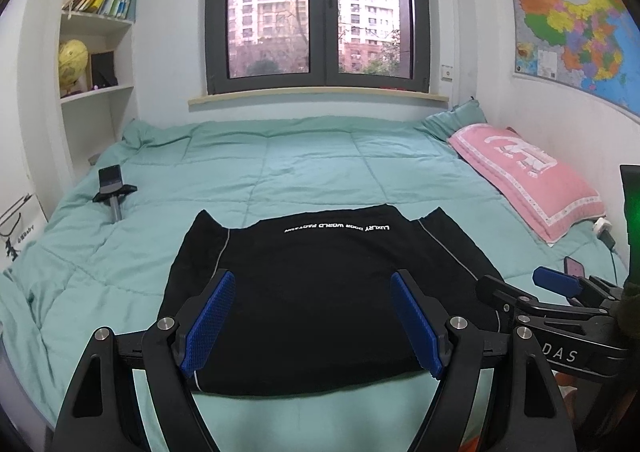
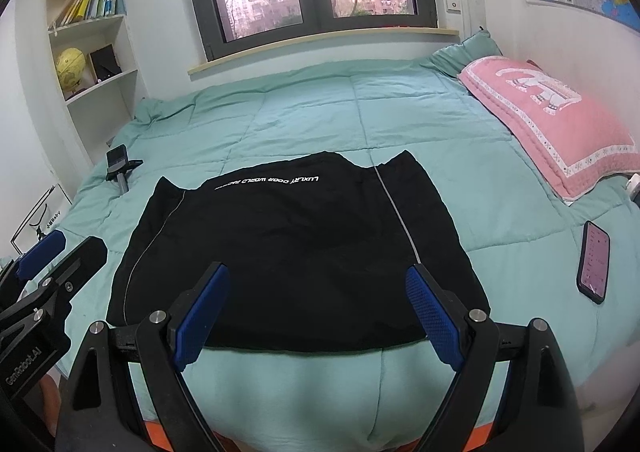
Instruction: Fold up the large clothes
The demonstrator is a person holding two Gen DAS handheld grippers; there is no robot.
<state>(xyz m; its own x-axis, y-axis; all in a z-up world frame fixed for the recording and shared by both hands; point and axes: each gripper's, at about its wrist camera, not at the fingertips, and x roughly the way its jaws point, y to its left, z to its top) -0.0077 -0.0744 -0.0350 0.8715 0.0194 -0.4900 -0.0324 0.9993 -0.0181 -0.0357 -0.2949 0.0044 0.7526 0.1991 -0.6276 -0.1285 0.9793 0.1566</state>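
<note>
Left gripper (image 1: 310, 322) spread wide and empty, right gripper (image 2: 320, 316) likewise, both poised over the folded black garment with white lettering (image 2: 288, 252), apparently not touching. It lies flat on the mint-green quilted bedspread (image 2: 340, 112); pink pillow (image 2: 560, 120) beyond.

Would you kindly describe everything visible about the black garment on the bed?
The black garment looks like thin woven fabric, with pale piping down each side and a line of white lettering near its far edge. It lies flat, seemingly already folded into a rough trapezoid, on the green quilt near the bed's front edge. Nothing rests on it, and neither tool visibly grips it.
</note>
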